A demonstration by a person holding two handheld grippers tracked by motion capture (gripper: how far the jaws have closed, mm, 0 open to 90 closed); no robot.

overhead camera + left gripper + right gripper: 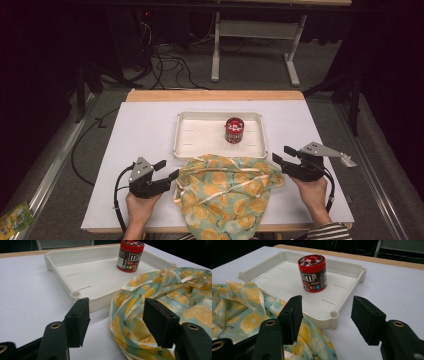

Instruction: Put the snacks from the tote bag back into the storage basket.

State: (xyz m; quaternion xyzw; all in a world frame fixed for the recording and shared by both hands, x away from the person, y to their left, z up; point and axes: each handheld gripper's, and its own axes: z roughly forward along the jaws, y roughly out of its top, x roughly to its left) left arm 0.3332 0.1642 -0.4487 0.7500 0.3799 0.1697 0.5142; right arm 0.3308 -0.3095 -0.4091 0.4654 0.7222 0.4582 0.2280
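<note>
The bench carries a white cover, and its near half holds the work. A white tray sits at the middle of the bench, long side running parallel to the near edge.

A lemon-print cloth bag lies crumpled between the tray and the near edge. Its far fringe rests against the tray's near rim and its lower part hangs over the near edge of the bench. Its long axis runs roughly from the tray toward the person.

A red-lidded candy jar stands upright inside the tray, right of the tray's centre, apart from the bag.

The left tongs sit at the bag's left border with jaws apart; in the left gripper view the right jaw is over the cloth and the left jaw over bare bench, neither pressing on it. The right tongs stand at the bag's upper right corner, jaws also apart and holding nothing.

Judgement: the bag lies inward of both tongs, each facing one side. The left tongs are nearer to a grip, already straddling the cloth edge.
</note>
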